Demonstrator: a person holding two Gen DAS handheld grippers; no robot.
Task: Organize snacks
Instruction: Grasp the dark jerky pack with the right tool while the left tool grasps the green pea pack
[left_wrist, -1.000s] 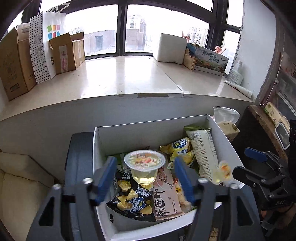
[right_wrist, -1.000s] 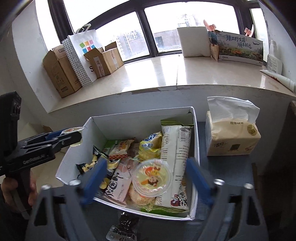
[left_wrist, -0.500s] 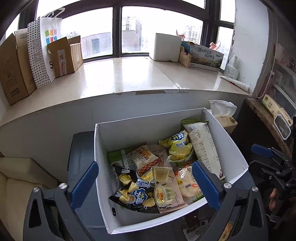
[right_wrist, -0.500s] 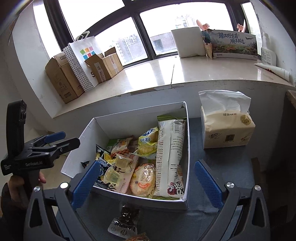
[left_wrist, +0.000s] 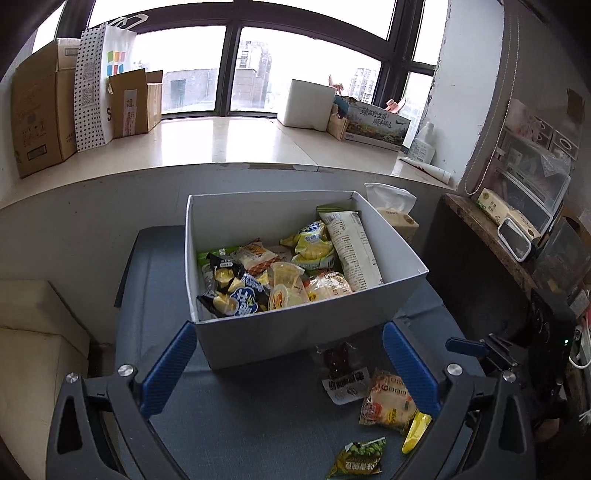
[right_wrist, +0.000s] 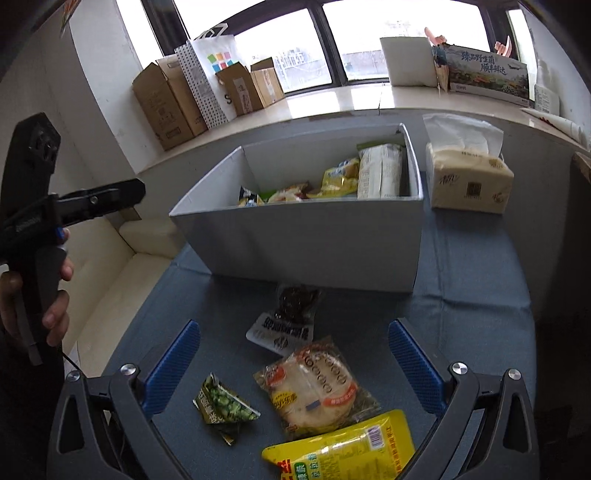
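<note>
A white box (left_wrist: 314, 325) stands on the blue-grey table with several snack packs inside, among them two jelly cups (left_wrist: 286, 275) and a long white pack (left_wrist: 352, 251). My left gripper (left_wrist: 286, 332) hangs open and empty before the box's front wall. In the right wrist view my right gripper (right_wrist: 293, 326) is open and empty over loose snacks: a dark packet (right_wrist: 291, 314), a round cracker pack (right_wrist: 314, 387), a green pea packet (right_wrist: 221, 406) and a yellow bag (right_wrist: 343, 450). The box (right_wrist: 314, 240) lies beyond them. A hand holds the left gripper (right_wrist: 110, 195) at the left.
A tissue pack (right_wrist: 469, 177) stands right of the box. Behind is a windowsill with cardboard boxes (left_wrist: 37, 110) and a dotted paper bag (left_wrist: 96, 85). A cream cushion (left_wrist: 33, 350) sits left of the table, and a wooden shelf (left_wrist: 487, 229) is at the right.
Each gripper held a jelly cup over the box; both have opened, and the cups now lie inside. Both grippers have drawn back, bringing the loose snacks in front into view.
</note>
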